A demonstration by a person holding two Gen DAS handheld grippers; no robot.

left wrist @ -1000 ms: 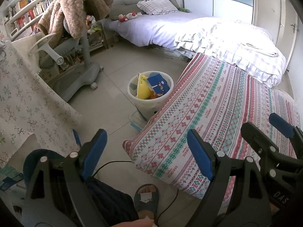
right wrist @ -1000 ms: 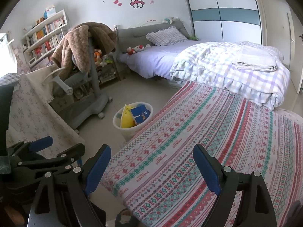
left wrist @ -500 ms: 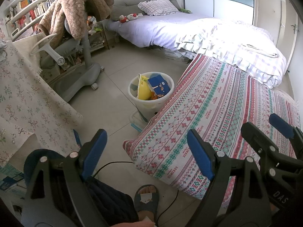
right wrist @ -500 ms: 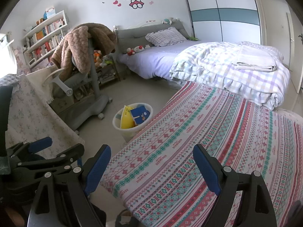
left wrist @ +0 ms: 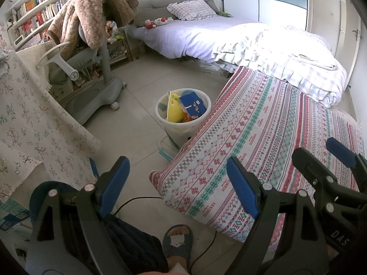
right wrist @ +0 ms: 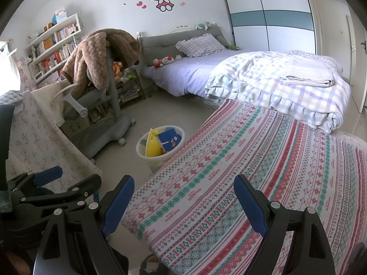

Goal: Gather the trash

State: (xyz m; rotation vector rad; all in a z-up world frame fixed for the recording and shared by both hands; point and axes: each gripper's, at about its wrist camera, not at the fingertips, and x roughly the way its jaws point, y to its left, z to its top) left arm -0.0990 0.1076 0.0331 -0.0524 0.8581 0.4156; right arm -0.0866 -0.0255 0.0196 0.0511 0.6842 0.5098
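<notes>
A white trash bin (left wrist: 183, 123) (right wrist: 158, 155) stands on the floor beside the patterned bedspread (left wrist: 263, 137) (right wrist: 252, 171). It holds a yellow wrapper (left wrist: 174, 112) and a blue packet (left wrist: 192, 105). My left gripper (left wrist: 177, 178) is open and empty, hovering over the bedspread's near corner and the floor. My right gripper (right wrist: 183, 197) is also open with nothing between its blue pads, above the bedspread. In each view the other gripper shows at the edge. No loose trash shows on the bedspread.
A grey chair (right wrist: 105, 105) draped with a brown blanket stands left of the bin. A floral cloth (left wrist: 27, 123) hangs at the left. A bed with a checked quilt (right wrist: 286, 87) lies behind. A person's sandalled foot (left wrist: 177, 240) and a black cable are on the floor below.
</notes>
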